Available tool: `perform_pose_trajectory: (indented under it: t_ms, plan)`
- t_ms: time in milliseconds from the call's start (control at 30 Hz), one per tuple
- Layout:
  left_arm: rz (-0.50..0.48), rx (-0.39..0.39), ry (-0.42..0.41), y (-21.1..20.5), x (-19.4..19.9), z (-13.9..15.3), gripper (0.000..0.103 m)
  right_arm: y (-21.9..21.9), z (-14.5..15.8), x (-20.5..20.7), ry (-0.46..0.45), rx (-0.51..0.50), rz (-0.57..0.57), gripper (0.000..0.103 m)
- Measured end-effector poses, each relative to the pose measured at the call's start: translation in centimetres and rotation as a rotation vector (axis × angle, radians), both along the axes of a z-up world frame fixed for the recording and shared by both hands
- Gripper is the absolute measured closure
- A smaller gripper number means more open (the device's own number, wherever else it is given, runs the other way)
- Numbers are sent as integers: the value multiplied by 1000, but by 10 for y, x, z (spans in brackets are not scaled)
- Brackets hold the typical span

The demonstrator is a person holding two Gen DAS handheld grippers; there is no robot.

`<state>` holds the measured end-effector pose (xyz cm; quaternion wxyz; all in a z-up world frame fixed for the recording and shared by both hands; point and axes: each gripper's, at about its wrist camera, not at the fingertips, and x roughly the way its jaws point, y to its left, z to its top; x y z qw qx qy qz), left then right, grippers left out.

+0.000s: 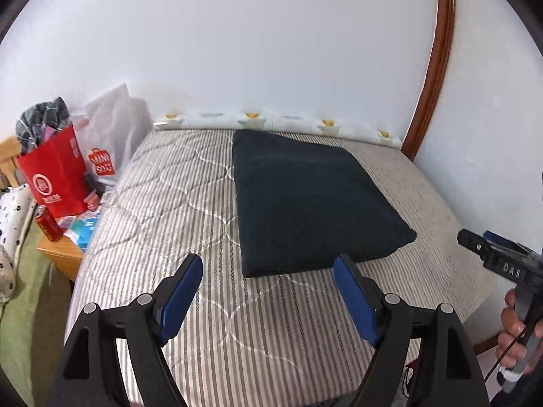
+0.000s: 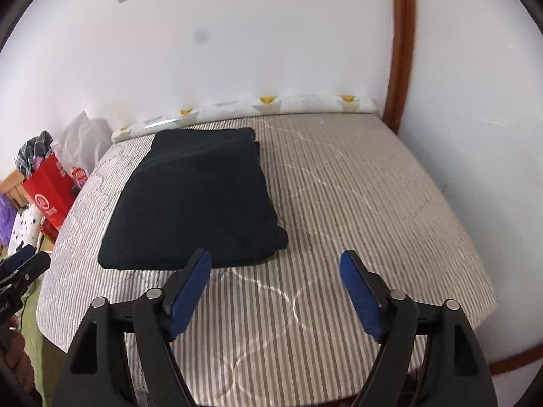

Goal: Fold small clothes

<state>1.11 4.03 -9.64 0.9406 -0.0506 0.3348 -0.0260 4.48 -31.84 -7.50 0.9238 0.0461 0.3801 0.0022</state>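
Note:
A dark navy garment [image 1: 305,200] lies folded into a thick rectangle on the striped quilted mattress [image 1: 163,210]. It also shows in the right wrist view [image 2: 197,200]. My left gripper [image 1: 268,268] is open and empty, held just short of the garment's near edge. My right gripper [image 2: 275,264] is open and empty, near the garment's near right corner. The right gripper also shows at the right edge of the left wrist view [image 1: 499,254], held in a hand. The left gripper shows at the left edge of the right wrist view [image 2: 23,264].
A rolled white patterned cloth [image 1: 271,122] lies along the wall at the mattress's far edge. A red paper bag [image 1: 57,176] and a white plastic bag [image 1: 112,129] stand on a wooden side table [image 1: 61,254] to the left. A wooden door frame [image 1: 434,64] rises at the right.

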Motion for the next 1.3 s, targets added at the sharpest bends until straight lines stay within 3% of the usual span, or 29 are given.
perform_pose_trajectory:
  t_ms: [100, 233, 733, 1300]
  plan:
    - [-3, 3, -26, -5, -13, 11, 16, -2, 12, -20, -36, -23, -23, 11]
    - [-2, 17, -52, -12, -32, 23, 13, -5, 22, -44, -56, -54, -60, 1]
    - [-10, 14, -47, -23, -55, 23, 12, -12, 32, -80, -70, -45, -71, 0]
    - [-8, 3, -36, -23, -56, 20, 12, -13, 35, -87, -77, -53, -72, 0]
